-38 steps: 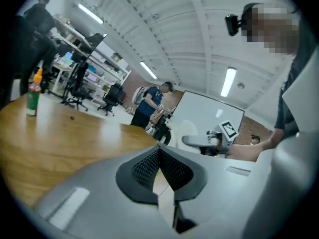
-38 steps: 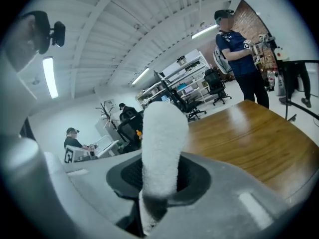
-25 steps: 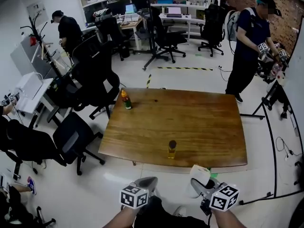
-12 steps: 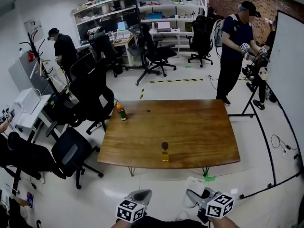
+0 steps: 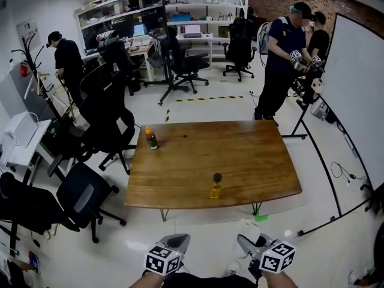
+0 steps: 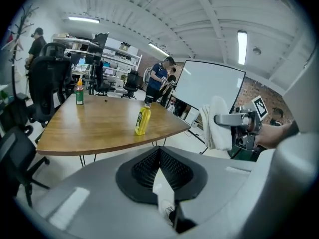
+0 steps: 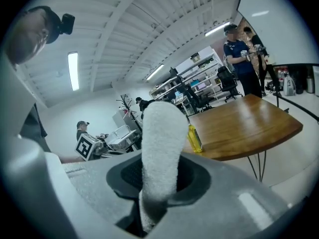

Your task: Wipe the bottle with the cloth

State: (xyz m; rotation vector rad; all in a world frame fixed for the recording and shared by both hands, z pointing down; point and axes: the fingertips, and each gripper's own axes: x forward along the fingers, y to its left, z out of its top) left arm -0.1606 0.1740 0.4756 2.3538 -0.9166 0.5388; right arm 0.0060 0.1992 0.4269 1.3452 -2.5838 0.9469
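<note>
A yellow bottle [image 5: 215, 186] with a dark cap stands upright near the front edge of the wooden table [image 5: 252, 161]. It also shows in the left gripper view as the yellow bottle [image 6: 142, 119], and in the right gripper view as the yellow bottle [image 7: 193, 138]. Both grippers are held low, well short of the table. My left gripper [image 5: 177, 242] is shut with nothing in it, jaws closed [image 6: 160, 153]. My right gripper [image 5: 248, 245] is shut on a white cloth [image 7: 161, 143], which sticks up from the jaws. That cloth [image 6: 218, 123] is seen from the left too.
A second bottle with an orange cap [image 5: 151, 138] stands at the table's far left. Black office chairs [image 5: 81, 191] crowd the left side. A whiteboard [image 5: 360, 95] stands on the right, with two people [image 5: 282, 59] behind the table.
In the head view the table and bottles have shifted left and look smaller. Both grippers have sunk toward the bottom edge of the frame.
</note>
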